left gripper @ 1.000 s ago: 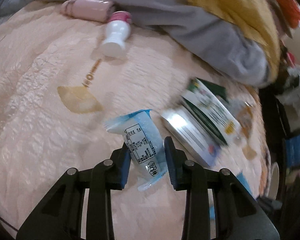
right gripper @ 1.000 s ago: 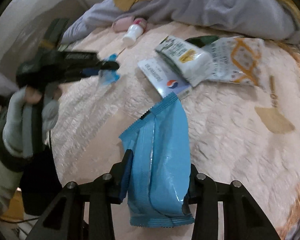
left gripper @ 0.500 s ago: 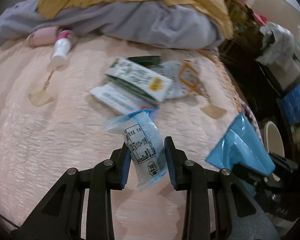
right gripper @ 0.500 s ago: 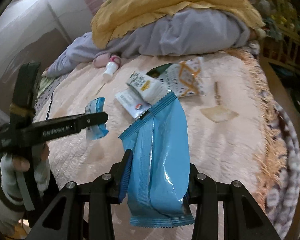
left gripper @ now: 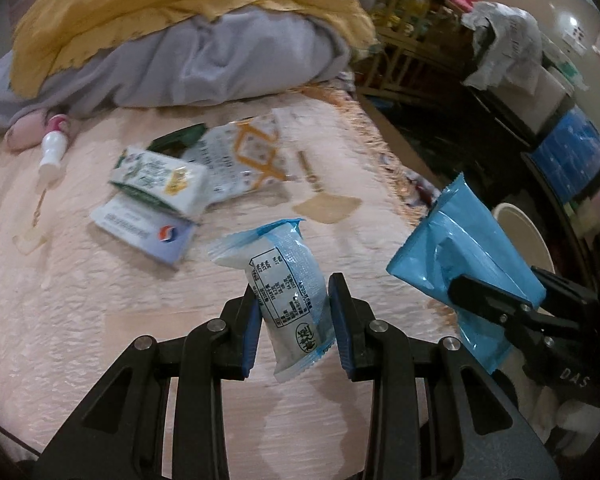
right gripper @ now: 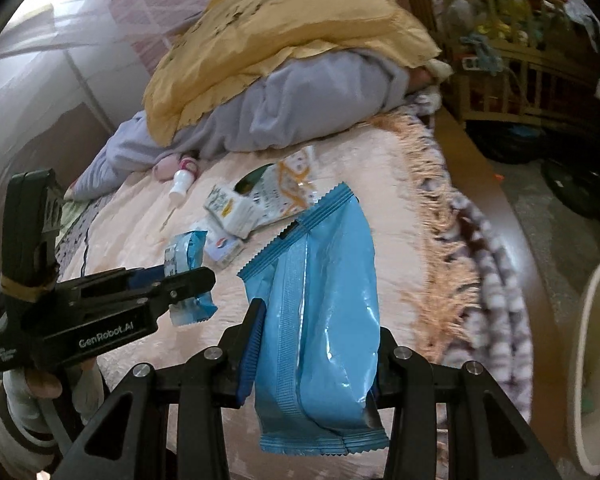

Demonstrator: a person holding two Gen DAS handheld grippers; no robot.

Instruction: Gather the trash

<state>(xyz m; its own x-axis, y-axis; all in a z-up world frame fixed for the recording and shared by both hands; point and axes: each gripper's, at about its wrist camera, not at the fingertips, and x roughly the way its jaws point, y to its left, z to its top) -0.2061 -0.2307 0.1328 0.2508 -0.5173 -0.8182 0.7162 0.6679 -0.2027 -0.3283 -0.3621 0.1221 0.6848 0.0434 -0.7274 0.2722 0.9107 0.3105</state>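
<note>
Across the bed, a peach quilted blanket carries what trash remains: a white-and-orange snack bag, a green-and-white packet and a flat white packet overlapping in a heap, with a small white bottle near the piled yellow and grey bedding. Off the bed's fringed edge stands a white bin, probably the destination. The right gripper has its jaws clamped on a blue snack bag, held clear of the blanket for carrying. The left gripper has its jaws clamped on a small pale-blue wrapper, likewise lifted.
</note>
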